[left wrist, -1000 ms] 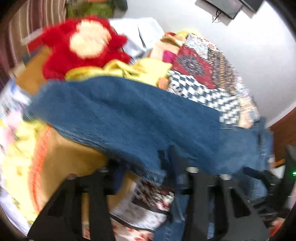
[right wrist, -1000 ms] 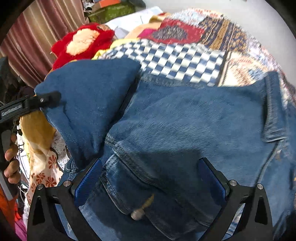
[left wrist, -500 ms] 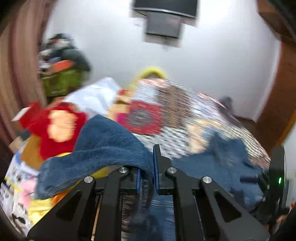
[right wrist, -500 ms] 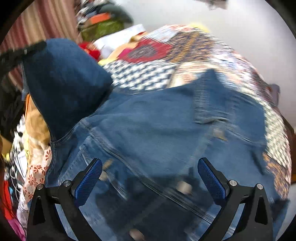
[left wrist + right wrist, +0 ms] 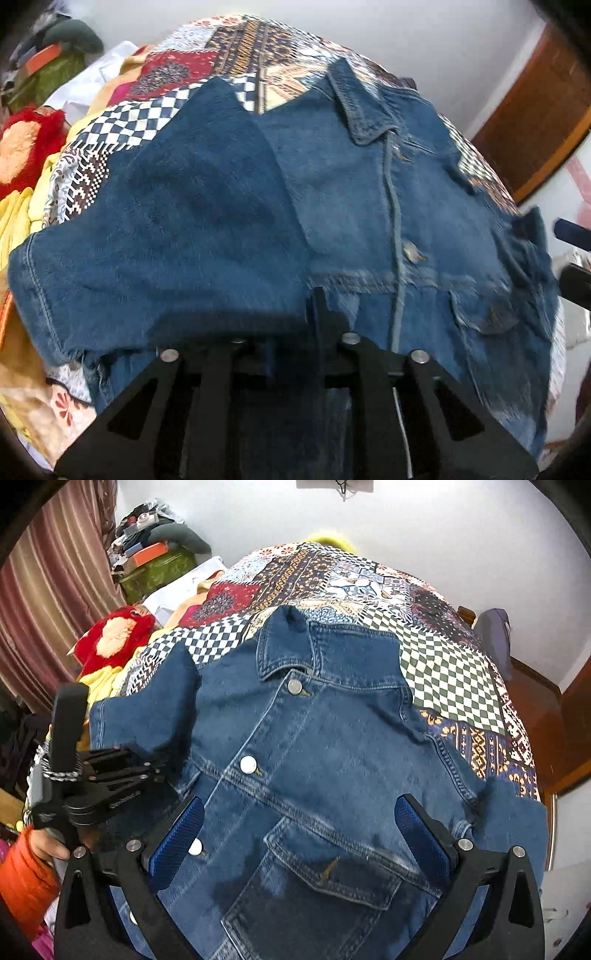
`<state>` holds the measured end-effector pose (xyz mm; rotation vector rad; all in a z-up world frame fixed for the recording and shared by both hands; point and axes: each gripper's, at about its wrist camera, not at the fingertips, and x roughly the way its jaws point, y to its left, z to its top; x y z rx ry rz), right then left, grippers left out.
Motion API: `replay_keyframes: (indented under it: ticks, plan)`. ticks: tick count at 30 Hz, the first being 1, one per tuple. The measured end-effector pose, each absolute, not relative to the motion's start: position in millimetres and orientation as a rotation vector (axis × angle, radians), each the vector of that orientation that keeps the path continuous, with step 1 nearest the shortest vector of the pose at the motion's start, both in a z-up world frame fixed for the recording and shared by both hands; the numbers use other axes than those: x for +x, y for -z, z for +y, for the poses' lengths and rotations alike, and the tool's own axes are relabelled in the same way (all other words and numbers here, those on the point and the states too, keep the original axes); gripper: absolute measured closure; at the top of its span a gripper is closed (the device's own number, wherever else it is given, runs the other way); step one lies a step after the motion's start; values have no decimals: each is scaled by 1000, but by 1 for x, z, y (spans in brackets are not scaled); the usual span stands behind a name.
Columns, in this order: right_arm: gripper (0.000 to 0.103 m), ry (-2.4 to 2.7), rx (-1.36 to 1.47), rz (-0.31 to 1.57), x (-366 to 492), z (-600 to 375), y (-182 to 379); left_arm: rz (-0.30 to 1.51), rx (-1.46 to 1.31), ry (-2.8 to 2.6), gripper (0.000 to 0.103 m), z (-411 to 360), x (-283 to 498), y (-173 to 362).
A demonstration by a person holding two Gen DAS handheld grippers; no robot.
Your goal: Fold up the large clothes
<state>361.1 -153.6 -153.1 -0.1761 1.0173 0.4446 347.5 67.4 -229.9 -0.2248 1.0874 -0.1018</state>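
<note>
- The denim jacket lies front-up, buttoned, on the patchwork bed; its left sleeve, lifted high half a second ago, now lies folded across the chest.
- The left hand-held gripper has just been easing apart; the sleeve edge hides its tips, so whether it pinches cloth I cannot tell.
- The right hand-held gripper hovers spread wide above the pocket, empty.
- Judged: one sleeve fold is made; the other sleeve remains.
</note>
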Motion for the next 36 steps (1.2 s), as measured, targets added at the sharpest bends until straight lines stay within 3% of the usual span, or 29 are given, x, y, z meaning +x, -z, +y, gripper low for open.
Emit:
replay_keyframes:
  ticks: [3,11,22,32,34,36]
  plan:
    - [0,-445,-198,999,355,-152,151,1115,-264,165,53,77,328,214]
    - [0,-506,-247,943,349,-125,144,984,-457,102,39,164,263,180]
    - [0,-540,-281,960,352,-96,159,1034,-873,32,39,247,261,273]
    - [0,-531,-270,1010,365,-97,177,973,-1023,-77,39,268,290,301]
    - [0,-528,-265,1020,366,-99,180,960,-961,-133,43,269,294,297]
    - [0,-526,-265,1030,366,-100,183,944,-865,-185,60,260,297,285]
